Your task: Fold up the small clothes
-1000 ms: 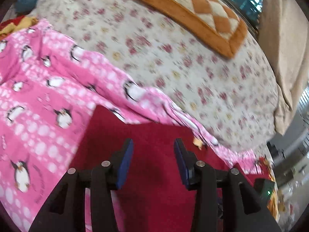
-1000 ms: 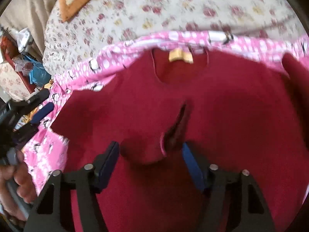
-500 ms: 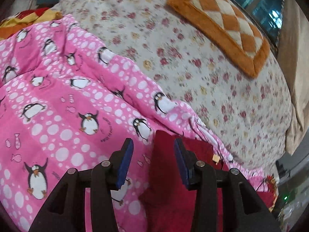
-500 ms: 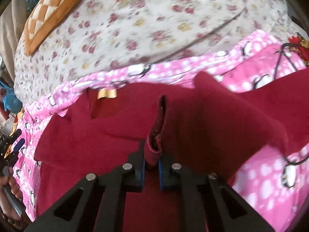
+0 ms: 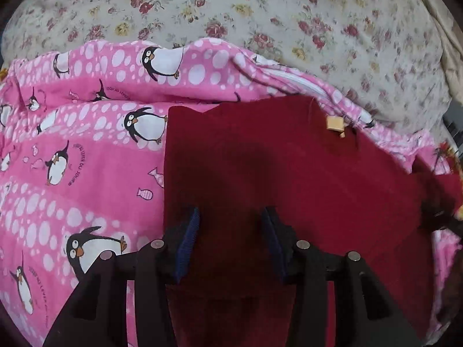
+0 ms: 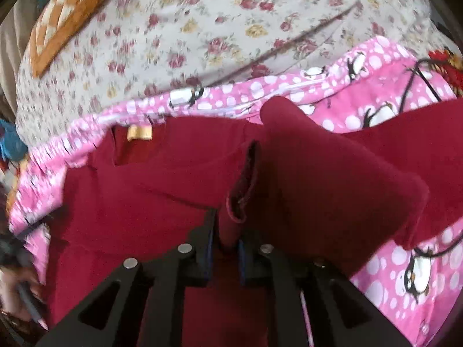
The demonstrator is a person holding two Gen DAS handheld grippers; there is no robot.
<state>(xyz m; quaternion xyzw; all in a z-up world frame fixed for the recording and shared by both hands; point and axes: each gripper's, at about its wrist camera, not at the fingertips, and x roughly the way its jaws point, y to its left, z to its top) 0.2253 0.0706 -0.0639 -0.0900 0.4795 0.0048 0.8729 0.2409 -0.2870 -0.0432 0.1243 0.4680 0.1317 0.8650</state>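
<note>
A: Nearest first: what is the right gripper doing?

B: Its jaws snapped in from wide and have just eased a touch, but they grasp a bunched fold of the red top. A second ago the cloth only lay between them, so the pinch is new.

A: And the left gripper?

B: Released. It has swung back over the top's left edge, and its jaws have just opened slightly, with the flat cloth below them and nothing pinched.

A: Where is the top itself?

B: Spread on the pink penguin blanket, neck label at the far side. In the right view the sleeve stands lifted and doubled toward the middle.

A: So the fold has begun?

B: I'd say so: the sleeve side is coming in, and the left jaws look placed to pin or take the other edge. Beyond lie the floral sheet and an orange cushion.
</note>
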